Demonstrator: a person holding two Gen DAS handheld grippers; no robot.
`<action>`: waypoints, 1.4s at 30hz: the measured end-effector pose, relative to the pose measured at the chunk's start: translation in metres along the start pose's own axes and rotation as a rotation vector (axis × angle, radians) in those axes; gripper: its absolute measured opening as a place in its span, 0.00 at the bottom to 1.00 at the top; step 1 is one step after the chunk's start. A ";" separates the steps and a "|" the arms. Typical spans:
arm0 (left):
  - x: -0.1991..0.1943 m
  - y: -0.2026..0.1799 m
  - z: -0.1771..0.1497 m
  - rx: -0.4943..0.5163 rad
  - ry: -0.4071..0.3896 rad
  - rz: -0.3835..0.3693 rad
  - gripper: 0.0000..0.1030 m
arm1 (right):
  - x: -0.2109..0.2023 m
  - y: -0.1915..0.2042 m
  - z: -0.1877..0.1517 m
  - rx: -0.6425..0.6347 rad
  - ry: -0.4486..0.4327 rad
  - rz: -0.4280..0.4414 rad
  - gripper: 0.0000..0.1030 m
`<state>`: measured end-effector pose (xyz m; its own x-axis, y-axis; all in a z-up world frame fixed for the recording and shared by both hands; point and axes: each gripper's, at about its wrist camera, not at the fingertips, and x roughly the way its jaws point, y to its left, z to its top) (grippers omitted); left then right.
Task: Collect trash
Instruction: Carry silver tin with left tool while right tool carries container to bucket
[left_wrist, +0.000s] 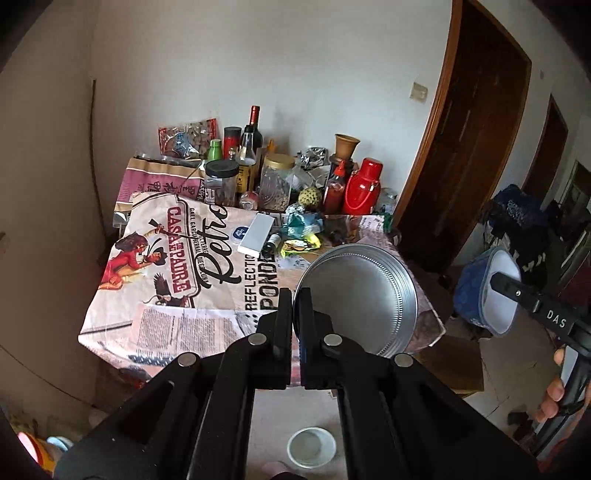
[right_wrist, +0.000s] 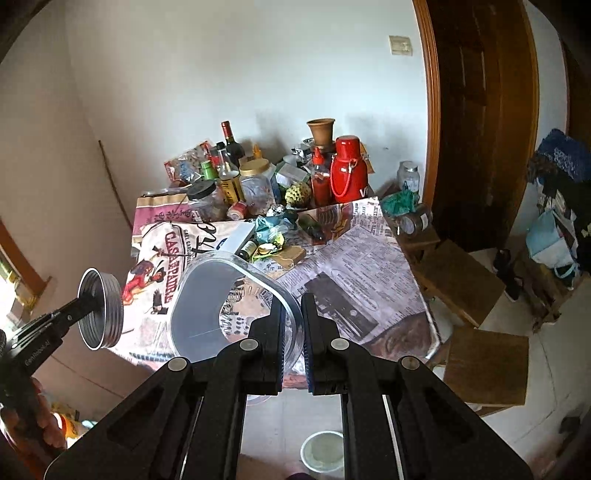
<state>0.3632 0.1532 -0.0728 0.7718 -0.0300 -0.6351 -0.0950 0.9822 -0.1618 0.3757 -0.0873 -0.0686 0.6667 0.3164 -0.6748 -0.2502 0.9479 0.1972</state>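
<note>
My left jaws (left_wrist: 294, 325) are clenched on the thin rim of a round metal tin lid (left_wrist: 360, 295), holding it up over the near edge of the counter (left_wrist: 155, 325); my right jaws (right_wrist: 291, 332) are pinched on the wall of a clear plastic tub (right_wrist: 207, 295) with a blue-grey rim, tilted with its mouth toward me, above the newspaper-print cloth; both look empty, so I judge they serve to carry rubbish; the lid is stiff, light and slick, and I judge an edge grip lets it swing, so I should keep it level; the tub wall is thin and will flex, so I should pinch near the rim where it is stiffest; further out, mid-counter, lies the trash itself: crumpled blue-green wrappers (left_wrist: 303, 221) with a yellow-green foil packet (left_wrist: 299, 246) just beside, a small dark bottle (left_wrist: 271, 243) on its side touching a flat white box (left_wrist: 256, 234), and crushed silver foil (left_wrist: 312, 157) further back; the wrappers are soft, weightless and springy, best nipped at a bunched fold; the bottle is hard, round and likely to roll, best taken across its body; behind these stand jars, sauce bottles, a wine bottle (left_wrist: 254, 127), a red thermos (left_wrist: 364, 186) and a green custard apple (left_wrist: 309, 197), which I judge are keepers; on the floor below sits a small white bowl (left_wrist: 311, 446).
</note>
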 end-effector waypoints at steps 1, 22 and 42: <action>-0.005 -0.005 -0.004 -0.002 -0.004 0.001 0.01 | -0.005 -0.003 -0.004 -0.006 -0.001 0.005 0.07; -0.082 -0.124 -0.131 -0.063 0.089 0.079 0.01 | -0.082 -0.090 -0.101 -0.069 0.112 0.073 0.08; 0.094 -0.098 -0.251 -0.005 0.444 0.070 0.01 | 0.070 -0.122 -0.207 0.027 0.401 0.011 0.08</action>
<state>0.2870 0.0078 -0.3061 0.4191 -0.0408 -0.9070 -0.1415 0.9839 -0.1096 0.3082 -0.1887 -0.2871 0.3363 0.2919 -0.8954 -0.2334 0.9469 0.2210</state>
